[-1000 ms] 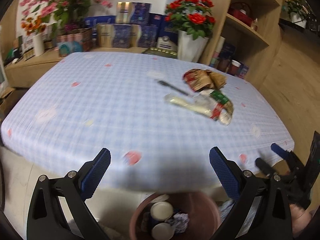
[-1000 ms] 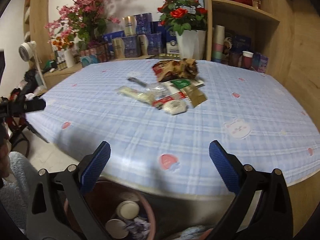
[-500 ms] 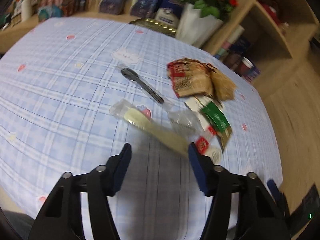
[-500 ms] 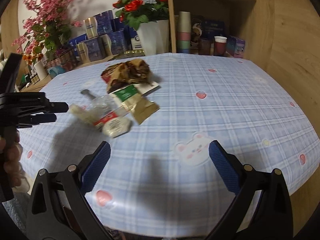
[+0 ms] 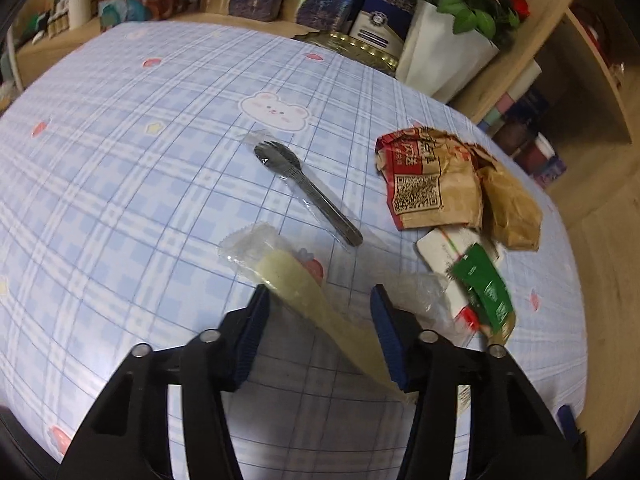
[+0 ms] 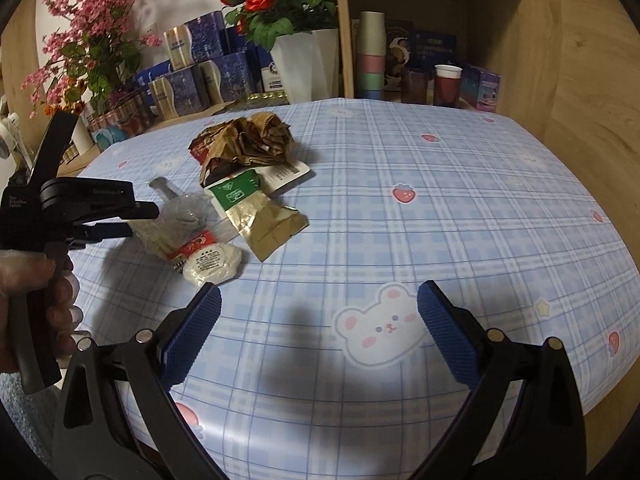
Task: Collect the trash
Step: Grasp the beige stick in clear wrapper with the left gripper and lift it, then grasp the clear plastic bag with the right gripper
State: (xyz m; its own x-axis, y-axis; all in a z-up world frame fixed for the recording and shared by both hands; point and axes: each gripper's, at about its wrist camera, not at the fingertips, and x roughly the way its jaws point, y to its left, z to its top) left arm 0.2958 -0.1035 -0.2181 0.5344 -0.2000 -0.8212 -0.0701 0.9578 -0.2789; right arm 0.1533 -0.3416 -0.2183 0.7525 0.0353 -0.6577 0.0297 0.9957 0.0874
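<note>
Table (image 5: pixel 120 168), blue plaid cloth w/ bear + strawberry prints, fills both views. Largest thing here; it carries all the trash in one loose cluster toward the far side, so both tools can work it from the near edge.

Behind table: wood shelving w/ stacked cups, boxes; white planter of red roses (image 6: pixel 308 60), pink blossom spray (image 6: pixel 84 40) further along. Room clutter, not task items.

Trash, big to small: crumpled brown paper bag (image 5: pixel 440 188) at back of pile; green-and-gold sachet (image 6: pixel 256 208) lying partly over a white card; long clear wrapper w/ pale yellow strip (image 5: pixel 296 280) nearest the L tool; wrapped spork (image 5: pixel 308 192) just beyond it, apart from the bag; small white round packet (image 6: pixel 212 264) at near edge of pile.

L gripper (image 5: pixel 316 320): angled down over the table, jaws closing, yellow-strip wrapper running between them. Pads don't look pressed on it yet; gap shows on both sides. Judge: going for the nearest, longest piece first.

R gripper (image 6: pixel 320 320): jaws spread wide, nothing between, over bare cloth beside a bear print, well short of the pile. Likely on standby for the white packet.
</note>
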